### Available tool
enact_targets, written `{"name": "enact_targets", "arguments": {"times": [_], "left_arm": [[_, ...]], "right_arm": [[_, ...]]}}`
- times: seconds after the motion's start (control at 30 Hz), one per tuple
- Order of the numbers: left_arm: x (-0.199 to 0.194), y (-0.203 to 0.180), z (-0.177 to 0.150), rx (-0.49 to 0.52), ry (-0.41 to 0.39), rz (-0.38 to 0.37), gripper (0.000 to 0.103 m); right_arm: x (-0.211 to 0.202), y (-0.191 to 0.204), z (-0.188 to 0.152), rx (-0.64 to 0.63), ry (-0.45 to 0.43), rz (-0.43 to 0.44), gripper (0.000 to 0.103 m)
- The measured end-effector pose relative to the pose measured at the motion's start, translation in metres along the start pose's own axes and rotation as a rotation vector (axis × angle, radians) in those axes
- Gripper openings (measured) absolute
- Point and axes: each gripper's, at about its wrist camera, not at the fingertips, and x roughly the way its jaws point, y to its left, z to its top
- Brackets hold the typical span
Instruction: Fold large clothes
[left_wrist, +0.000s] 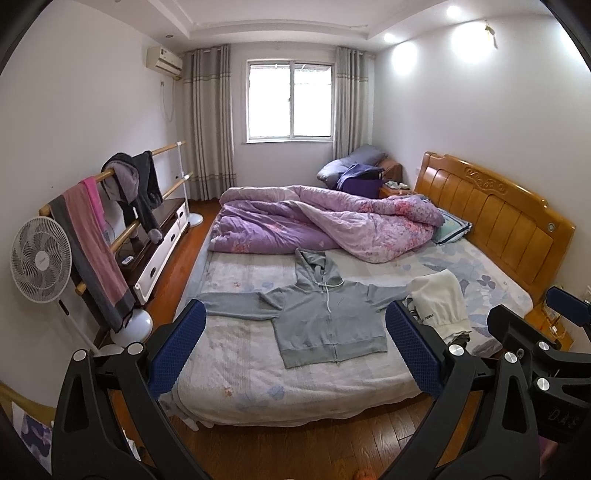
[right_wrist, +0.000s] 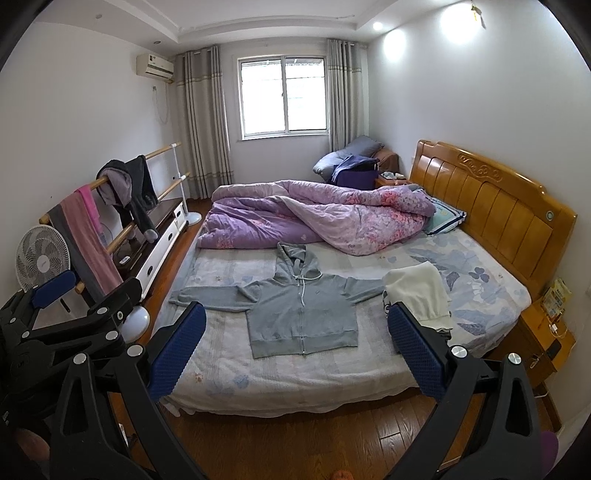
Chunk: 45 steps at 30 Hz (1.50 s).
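Two tools are in use, and we take the left wrist view first. We see the left tool with its two blue pads spread wide apart, holding nothing, above the near edge of the bed. One grey hoodie lies flat on the bed sheet, zipped, both sleeves stretched out sideways and the hood pointing toward one purple quilt bunched across the far half. One white garment lies crumpled just beside the hoodie's right sleeve end. One fan stands by the left wall. Part of the right tool shows at the right edge.

In the right wrist view, we see the right tool likewise with its two pads well apart and empty. The one hoodie lies between them in the picture, spread on the bed. The left tool appears at the left edge; we cannot tell its state from here.
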Motion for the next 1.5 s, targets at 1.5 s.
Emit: {"name": "enact_targets", "arguments": {"times": [1.5], "left_arm": [[0.601, 0.270, -0.051, -0.634, 0.577, 0.222, 0.098]], "right_arm": [[0.616, 0.069, 0.052, -0.047, 0.480, 0.053, 0.095]]}}
